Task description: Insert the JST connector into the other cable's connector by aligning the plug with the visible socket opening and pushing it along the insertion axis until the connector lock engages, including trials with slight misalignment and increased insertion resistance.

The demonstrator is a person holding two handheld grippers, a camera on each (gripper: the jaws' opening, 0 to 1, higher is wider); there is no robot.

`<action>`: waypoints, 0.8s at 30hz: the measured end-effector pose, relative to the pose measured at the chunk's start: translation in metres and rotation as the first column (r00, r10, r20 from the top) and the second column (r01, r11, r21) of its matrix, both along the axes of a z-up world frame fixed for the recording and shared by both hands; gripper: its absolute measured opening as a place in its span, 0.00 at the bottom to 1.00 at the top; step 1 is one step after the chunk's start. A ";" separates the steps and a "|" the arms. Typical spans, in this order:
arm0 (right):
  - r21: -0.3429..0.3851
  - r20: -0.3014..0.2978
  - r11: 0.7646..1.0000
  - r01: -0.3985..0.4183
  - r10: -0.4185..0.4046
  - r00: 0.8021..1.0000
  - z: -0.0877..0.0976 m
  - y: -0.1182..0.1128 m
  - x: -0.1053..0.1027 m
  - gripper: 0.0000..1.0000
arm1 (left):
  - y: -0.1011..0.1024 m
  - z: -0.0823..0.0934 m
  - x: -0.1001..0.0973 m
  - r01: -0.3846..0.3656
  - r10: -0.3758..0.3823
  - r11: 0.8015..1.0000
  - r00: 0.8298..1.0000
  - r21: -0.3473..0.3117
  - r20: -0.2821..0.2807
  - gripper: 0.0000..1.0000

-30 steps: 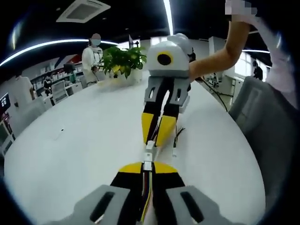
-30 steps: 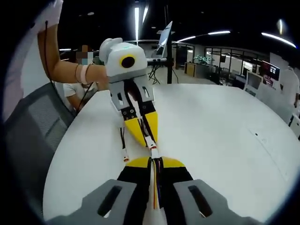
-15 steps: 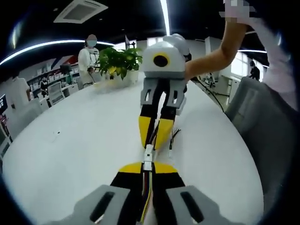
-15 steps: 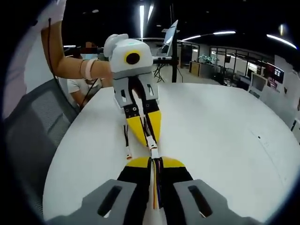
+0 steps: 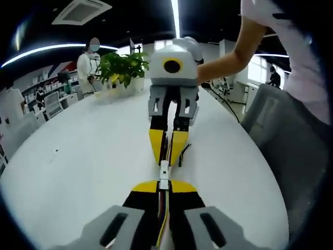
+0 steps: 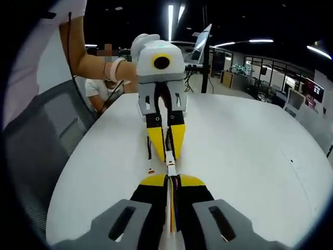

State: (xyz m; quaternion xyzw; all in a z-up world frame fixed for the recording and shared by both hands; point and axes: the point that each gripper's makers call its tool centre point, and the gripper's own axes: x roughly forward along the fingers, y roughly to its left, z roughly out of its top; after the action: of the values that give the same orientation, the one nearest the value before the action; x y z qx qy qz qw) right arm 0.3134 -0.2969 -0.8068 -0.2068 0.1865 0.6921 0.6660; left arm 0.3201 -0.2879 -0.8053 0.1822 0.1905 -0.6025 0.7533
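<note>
In an open office, over a white table, both tools clamp mated connectors.

Left gripper and right gripper clamped closed, tips facing

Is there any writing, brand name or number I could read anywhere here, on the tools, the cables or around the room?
None can be read.
The left gripper and right gripper carry no visible lettering, nor do the white connectors.
The wall displays at the far side of the room are too small and blurred to read.
</note>
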 end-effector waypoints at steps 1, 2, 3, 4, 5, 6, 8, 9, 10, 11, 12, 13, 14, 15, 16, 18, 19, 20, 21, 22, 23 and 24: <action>0.001 -0.001 1.000 0.000 0.000 1.000 0.000 0.000 0.000 0.03 | -0.001 0.000 0.000 0.002 -0.002 1.000 1.000 -0.002 0.000 0.00; 0.002 -0.001 1.000 -0.002 0.002 1.000 0.001 -0.001 -0.001 0.03 | -0.001 0.000 -0.001 0.006 -0.006 1.000 1.000 -0.003 0.000 0.00; 0.004 -0.003 1.000 -0.003 0.003 1.000 0.002 -0.001 -0.002 0.03 | -0.001 0.000 0.000 0.009 -0.009 1.000 1.000 -0.004 0.000 0.00; 0.004 -0.007 1.000 -0.002 0.002 1.000 0.002 -0.001 -0.002 0.03 | -0.002 0.000 0.000 0.010 -0.010 1.000 1.000 -0.005 -0.001 0.00; 0.006 -0.013 1.000 0.000 0.000 1.000 0.003 -0.002 -0.003 0.03 | -0.002 0.000 -0.001 0.012 -0.012 1.000 1.000 -0.005 -0.003 0.00; 0.006 -0.017 1.000 0.000 0.000 1.000 0.003 -0.002 -0.003 0.03 | -0.002 0.001 -0.001 0.012 -0.013 1.000 1.000 -0.006 -0.006 0.00; 0.005 -0.021 1.000 0.001 -0.001 1.000 0.003 -0.003 -0.004 0.03 | -0.003 0.000 -0.002 0.012 -0.012 1.000 1.000 -0.005 -0.008 0.00; 0.003 -0.022 1.000 0.002 -0.002 1.000 0.003 -0.003 -0.004 0.03 | -0.004 0.001 -0.002 0.014 -0.014 1.000 1.000 -0.001 -0.003 0.00; 0.001 -0.022 1.000 0.002 -0.002 1.000 0.002 -0.004 -0.004 0.03 | -0.004 0.000 -0.002 0.015 -0.015 1.000 1.000 0.001 -0.002 0.00; -0.002 -0.024 1.000 0.003 -0.003 1.000 0.002 -0.004 -0.004 0.03 | -0.005 0.000 -0.002 0.017 -0.017 1.000 1.000 0.006 0.002 0.00; -0.003 -0.023 1.000 0.004 -0.004 1.000 0.001 -0.004 -0.004 0.03 | -0.005 -0.001 -0.002 0.016 -0.016 1.000 1.000 0.008 0.003 0.00; -0.005 -0.033 1.000 0.010 -0.010 0.999 0.001 -0.004 -0.003 0.03 | -0.005 -0.002 -0.001 0.015 -0.015 1.000 1.000 0.010 0.000 0.00; -0.005 -0.033 1.000 0.010 -0.010 0.999 0.000 -0.004 -0.003 0.03 | -0.005 -0.002 -0.001 0.013 -0.013 1.000 1.000 0.011 -0.002 0.00; -0.005 -0.037 1.000 0.012 -0.012 0.999 0.000 -0.004 -0.003 0.03 | -0.005 -0.002 -0.001 0.011 -0.011 1.000 1.000 0.013 -0.002 0.00; -0.006 -0.040 1.000 0.014 -0.014 0.999 0.000 -0.004 -0.003 0.03 | -0.004 -0.002 -0.001 0.010 -0.010 1.000 1.000 0.016 -0.002 0.00; -0.009 -0.035 1.000 0.016 -0.016 0.999 -0.001 -0.004 -0.002 0.03 | -0.004 -0.003 0.000 -0.004 0.004 1.000 1.000 0.023 -0.005 0.00; -0.011 -0.034 1.000 0.019 -0.020 0.999 -0.001 -0.004 -0.002 0.03 | -0.004 -0.003 0.000 -0.007 0.007 1.000 1.000 0.025 -0.005 0.00; -0.014 -0.035 1.000 0.023 -0.023 0.999 -0.002 -0.004 -0.001 0.03 | -0.004 -0.004 0.001 -0.012 0.013 0.999 1.000 0.029 -0.002 0.00; -0.017 -0.038 1.000 0.025 -0.026 0.999 -0.002 -0.004 -0.001 0.03 | -0.004 -0.004 0.001 -0.013 0.014 0.999 1.000 0.032 -0.003 0.00; -0.018 -0.040 1.000 0.025 -0.026 0.999 -0.003 -0.004 -0.001 0.03 | -0.004 -0.005 0.001 -0.012 0.012 0.999 1.000 0.036 0.000 0.00; -0.019 -0.042 0.999 0.026 -0.027 0.999 -0.003 -0.004 -0.001 0.03 | -0.004 -0.005 0.001 -0.011 0.011 0.999 1.000 0.038 0.000 0.00; -0.022 -0.046 0.999 0.026 -0.027 0.999 -0.004 -0.004 -0.001 0.03 | -0.004 -0.005 0.001 -0.008 0.008 0.999 1.000 0.042 0.003 0.00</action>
State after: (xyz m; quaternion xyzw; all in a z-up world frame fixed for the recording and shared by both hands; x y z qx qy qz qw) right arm 0.3121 -0.3011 -0.8103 -0.1952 0.2119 0.6857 0.6684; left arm 0.3211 -0.2920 -0.8105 0.1979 0.2028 -0.5952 0.7519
